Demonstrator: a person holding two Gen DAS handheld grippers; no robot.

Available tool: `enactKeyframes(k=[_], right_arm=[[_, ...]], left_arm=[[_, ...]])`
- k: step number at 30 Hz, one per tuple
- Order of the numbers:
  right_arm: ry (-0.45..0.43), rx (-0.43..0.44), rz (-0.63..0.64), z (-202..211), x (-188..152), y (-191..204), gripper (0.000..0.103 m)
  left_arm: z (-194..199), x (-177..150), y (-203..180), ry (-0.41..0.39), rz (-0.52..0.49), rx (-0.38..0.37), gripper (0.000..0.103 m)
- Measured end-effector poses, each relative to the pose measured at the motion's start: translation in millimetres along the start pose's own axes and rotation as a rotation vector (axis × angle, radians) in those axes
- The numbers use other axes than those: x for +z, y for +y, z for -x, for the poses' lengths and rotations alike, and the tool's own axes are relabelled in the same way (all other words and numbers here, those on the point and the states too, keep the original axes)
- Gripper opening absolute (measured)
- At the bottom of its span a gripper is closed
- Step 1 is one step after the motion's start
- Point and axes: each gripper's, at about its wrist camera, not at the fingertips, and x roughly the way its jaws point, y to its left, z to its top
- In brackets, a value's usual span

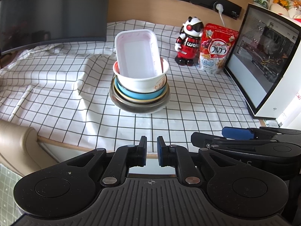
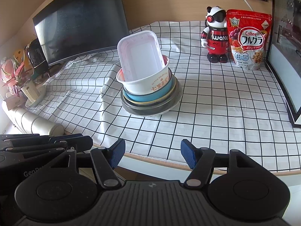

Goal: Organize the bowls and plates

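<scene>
Two grippers back at table edge: left gripper (image 1: 151, 151) closed, empty; right gripper (image 2: 152, 155) open, empty. Bowl stack (image 2: 150, 96) straight ahead, tray (image 2: 140, 56) upright inside, leaning back.

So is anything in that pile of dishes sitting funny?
Yes. The white tray stands on end, tilted, in the white bowl atop the stack, instead of lying flat. The tablecloth is also rumpled left of the stack.

A room at home, with a desk for a worktop (image 2: 216, 113). Checked cloth (image 1: 56, 79) spread over it, a big dark screen (image 2: 79, 22), a glass-sided computer (image 1: 263, 60), a toy robot (image 2: 216, 35), a cereal bag (image 2: 248, 39), potted plant (image 2: 18, 75).
</scene>
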Motion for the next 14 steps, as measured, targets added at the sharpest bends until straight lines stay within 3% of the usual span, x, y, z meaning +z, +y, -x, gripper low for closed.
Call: enactKeyframes(k=[14], right_arm=[[0.008, 0.004, -0.01, -3.9, 1.5, -1.7, 0.066]], left_arm=[[-3.6, 3.4, 0.9, 0.009, 0.007, -0.001, 0.015]])
